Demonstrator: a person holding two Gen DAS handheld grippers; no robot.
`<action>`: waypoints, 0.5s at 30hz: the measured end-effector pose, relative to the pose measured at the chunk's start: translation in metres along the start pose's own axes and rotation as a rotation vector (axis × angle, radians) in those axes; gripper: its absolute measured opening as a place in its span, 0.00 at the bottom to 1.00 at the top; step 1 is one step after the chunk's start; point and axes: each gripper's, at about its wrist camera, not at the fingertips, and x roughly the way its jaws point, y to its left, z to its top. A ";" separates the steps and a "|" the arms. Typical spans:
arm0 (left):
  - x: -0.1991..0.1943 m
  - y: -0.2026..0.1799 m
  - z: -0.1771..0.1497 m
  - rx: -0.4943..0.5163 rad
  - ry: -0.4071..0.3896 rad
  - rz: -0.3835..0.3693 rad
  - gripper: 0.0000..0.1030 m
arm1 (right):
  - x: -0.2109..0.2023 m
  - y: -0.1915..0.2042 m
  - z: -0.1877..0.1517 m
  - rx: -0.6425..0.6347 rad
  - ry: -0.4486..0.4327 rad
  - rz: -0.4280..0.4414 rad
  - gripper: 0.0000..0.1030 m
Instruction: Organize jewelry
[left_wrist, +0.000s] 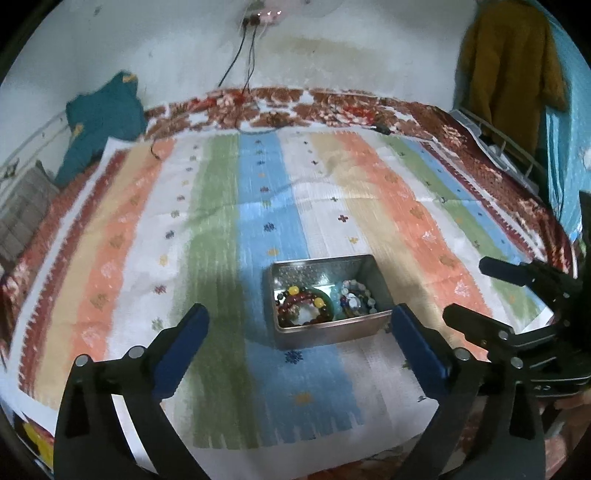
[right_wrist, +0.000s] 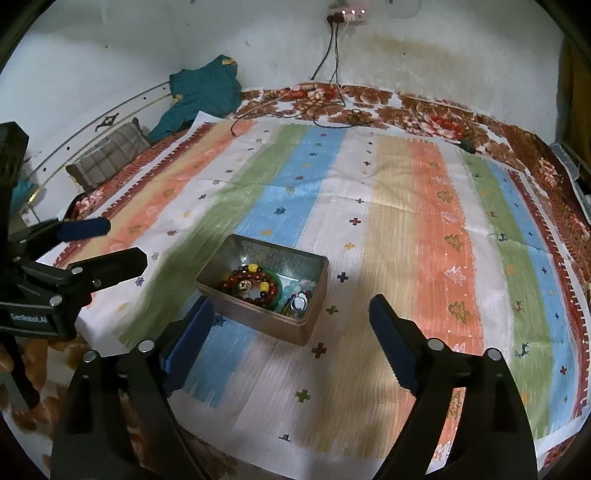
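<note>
Both views are smeared by motion blur, so the jewelry in the open rectangular metal tin (left_wrist: 328, 301) is only partly made out: a dark red bead bracelet with yellow beads (left_wrist: 304, 304), a green bangle (left_wrist: 327, 299) under it, and a jumble of pale and blue beads (left_wrist: 356, 301) at the right end (single pieces cannot be separated). The tin's near wall hides the bottom of its contents. The tin is set on a striped cloth in green, blue, white and orange (left_wrist: 258, 206) spread over a floral red-brown blanket (left_wrist: 295, 103).

The left gripper (left_wrist: 301, 319) is seen with blue-padded jaws spread wide, nothing between the pads; the tin is framed just beyond them. The right gripper (right_wrist: 291, 310) is likewise wide apart and empty, its left finger just beside the tin's near corner.

Behind: a teal garment (right_wrist: 203, 92), a grey checked pillow (right_wrist: 110, 155), black cables (right_wrist: 332, 48) hung from a wall socket, and a mustard coat (left_wrist: 513, 62), cut off by the lens edge.
</note>
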 end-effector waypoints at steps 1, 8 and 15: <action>0.000 -0.001 -0.001 0.010 -0.007 0.006 0.94 | -0.001 0.001 -0.001 -0.002 -0.003 -0.002 0.88; -0.006 -0.003 -0.003 0.020 -0.027 0.020 0.94 | -0.008 -0.005 -0.006 0.027 -0.022 0.002 0.91; -0.013 -0.003 -0.010 0.016 -0.041 0.009 0.94 | -0.013 -0.001 -0.008 0.016 -0.042 0.004 0.92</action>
